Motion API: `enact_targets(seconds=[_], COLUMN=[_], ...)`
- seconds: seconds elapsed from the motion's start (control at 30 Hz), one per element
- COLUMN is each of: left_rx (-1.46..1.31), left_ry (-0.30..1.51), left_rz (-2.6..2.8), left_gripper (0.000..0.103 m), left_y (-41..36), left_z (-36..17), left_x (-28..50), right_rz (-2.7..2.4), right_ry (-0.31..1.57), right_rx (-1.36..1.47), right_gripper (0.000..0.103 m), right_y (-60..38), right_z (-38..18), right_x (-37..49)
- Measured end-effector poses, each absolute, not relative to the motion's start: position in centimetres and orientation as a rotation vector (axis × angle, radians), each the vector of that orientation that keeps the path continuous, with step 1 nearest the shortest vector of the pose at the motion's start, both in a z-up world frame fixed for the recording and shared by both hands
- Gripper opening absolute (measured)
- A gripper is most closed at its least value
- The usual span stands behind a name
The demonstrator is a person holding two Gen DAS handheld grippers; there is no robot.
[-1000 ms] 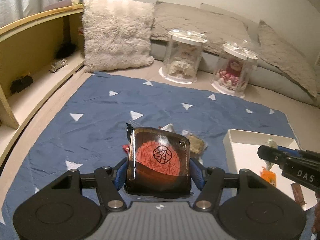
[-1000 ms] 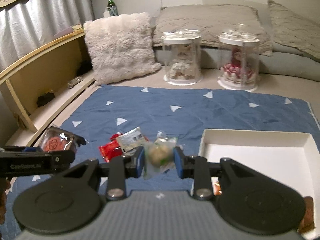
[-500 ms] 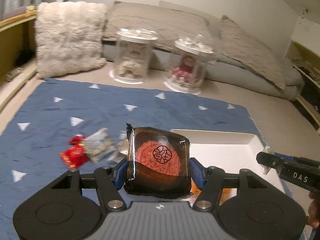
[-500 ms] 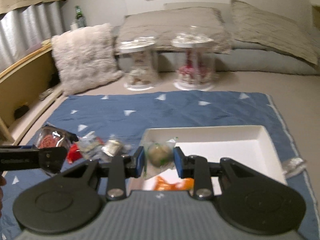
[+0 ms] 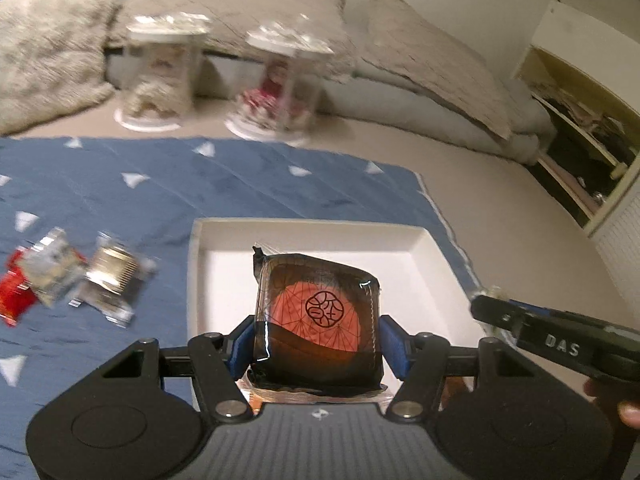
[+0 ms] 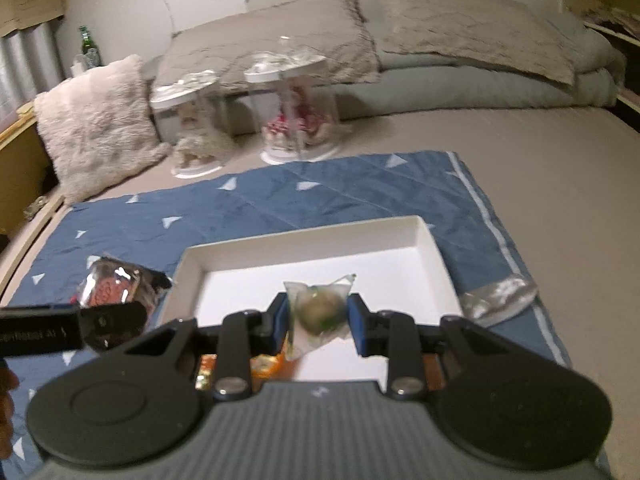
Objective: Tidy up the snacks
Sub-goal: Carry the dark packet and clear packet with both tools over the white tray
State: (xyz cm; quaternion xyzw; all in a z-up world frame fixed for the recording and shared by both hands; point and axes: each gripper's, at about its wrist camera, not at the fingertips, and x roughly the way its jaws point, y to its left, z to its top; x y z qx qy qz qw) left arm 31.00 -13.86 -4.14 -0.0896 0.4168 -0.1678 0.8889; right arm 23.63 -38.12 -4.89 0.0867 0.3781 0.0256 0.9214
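Both grippers are loaded and over the white tray (image 5: 434,248)! The left gripper (image 5: 318,340) is clenched on a dark packet with an orange disc (image 5: 318,312), pinched by its 2 side edges and held upright above the tray's near left part. The right gripper (image 6: 318,320) is grasping a clear pouch with a round greenish-brown snack (image 6: 320,310), hanging over the tray's near middle. Under the grippers, orange-wrapped sweets (image 6: 264,362) already lie at the tray's near edge.

Out on the blue blanket (image 5: 240,184), left of the tray, a red packet (image 5: 14,292) and 2 silvery packets (image 5: 108,276) wait their turn, and a silver wrapper (image 6: 498,296) sits just beside the tray's right wall.

Where could it slip? The 2 grippers hang near each other over 1 tray, so lowering together risks a knock that jars a packet loose. The clear pouch is slick and held only across its soft middle; it looks likely to squirm free early. Letting go from too high could bounce the dark packet off the sweets, or over the low wall onto the blanket.
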Motion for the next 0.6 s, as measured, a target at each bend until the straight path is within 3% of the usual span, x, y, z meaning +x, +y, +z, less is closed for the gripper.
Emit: enact_targets(seconds=[0.6], left_rx=[-0.338], left_ry=[1.052], left_rz=[-0.553], left_gripper=[0.064], left_y=[-21.5], left_z=[-12.5], left_x=[34.9], right_rz=[-0.066], right_ry=[0.865], right_rx=[0.287], right_gripper=[0.036], right_y=[-43.4], right_z=[-8.8], right_x=[27.2])
